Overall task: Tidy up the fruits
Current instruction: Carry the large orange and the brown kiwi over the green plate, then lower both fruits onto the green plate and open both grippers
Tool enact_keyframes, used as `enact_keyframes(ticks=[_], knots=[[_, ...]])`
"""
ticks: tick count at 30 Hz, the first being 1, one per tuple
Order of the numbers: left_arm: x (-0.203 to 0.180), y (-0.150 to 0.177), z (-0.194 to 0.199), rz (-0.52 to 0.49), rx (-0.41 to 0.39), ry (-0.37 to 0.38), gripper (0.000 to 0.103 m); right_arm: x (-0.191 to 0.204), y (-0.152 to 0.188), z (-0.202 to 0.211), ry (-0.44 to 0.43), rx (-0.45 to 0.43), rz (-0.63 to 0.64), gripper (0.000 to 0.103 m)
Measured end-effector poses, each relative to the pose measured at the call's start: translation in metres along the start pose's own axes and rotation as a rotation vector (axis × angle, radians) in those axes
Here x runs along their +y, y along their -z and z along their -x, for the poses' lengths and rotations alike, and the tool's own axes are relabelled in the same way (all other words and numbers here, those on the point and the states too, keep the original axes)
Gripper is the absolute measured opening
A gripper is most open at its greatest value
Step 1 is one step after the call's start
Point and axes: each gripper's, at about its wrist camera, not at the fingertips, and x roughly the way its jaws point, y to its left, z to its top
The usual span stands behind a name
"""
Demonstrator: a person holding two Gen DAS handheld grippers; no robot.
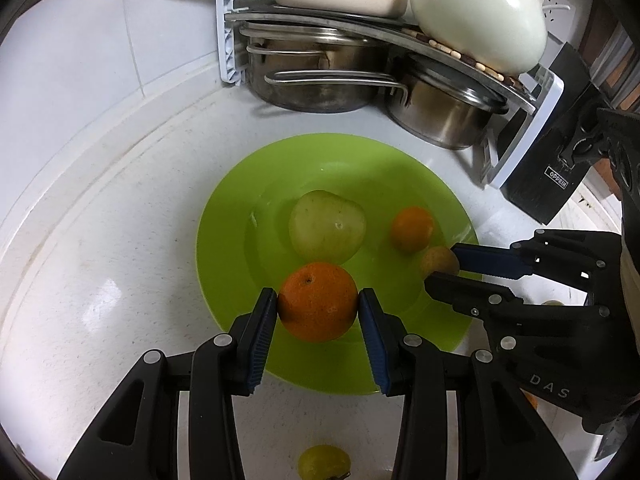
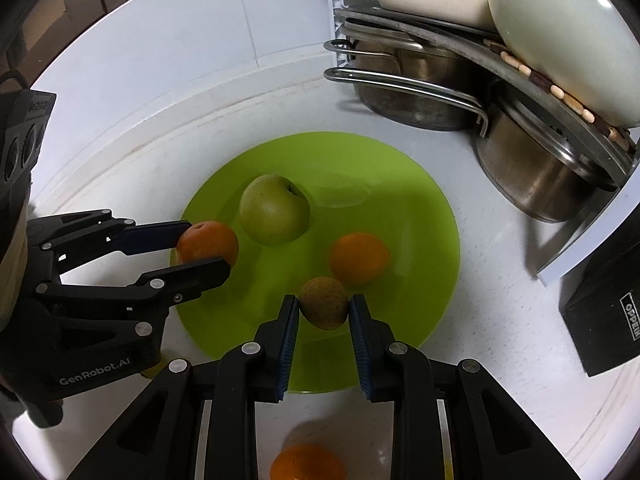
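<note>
A lime-green plate (image 1: 224,216) (image 2: 420,200) lies on the white counter. On it rest a green apple (image 1: 326,226) (image 2: 274,212) and a small orange (image 1: 412,228) (image 2: 358,258). My left gripper (image 1: 317,296) (image 2: 209,245) is shut on a larger orange (image 1: 316,320) (image 2: 208,240) over the plate's near left part. My right gripper (image 2: 324,304) (image 1: 440,265) is shut on a small brownish round fruit (image 2: 324,300) (image 1: 438,260) over the plate's near side. Whether either held fruit touches the plate I cannot tell.
Steel pots (image 1: 320,76) (image 2: 540,168) sit under a rack with a cream pan and a white pot (image 1: 480,12) at the back right. A black box (image 1: 556,168) (image 2: 604,312) stands on the right. Near the front edge lie a yellow-green fruit (image 1: 324,462) and another orange (image 2: 308,462).
</note>
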Motion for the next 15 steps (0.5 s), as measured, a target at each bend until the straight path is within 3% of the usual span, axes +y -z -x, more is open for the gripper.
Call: enact_keyframes(ticks=[15], knots=[[-0.0015, -0.0001, -0.0025, 0.008, 0.008, -0.01, 0.044, -0.0015, -0.0015, -0.0005, -0.005, -0.006, -0.017, 0.03]])
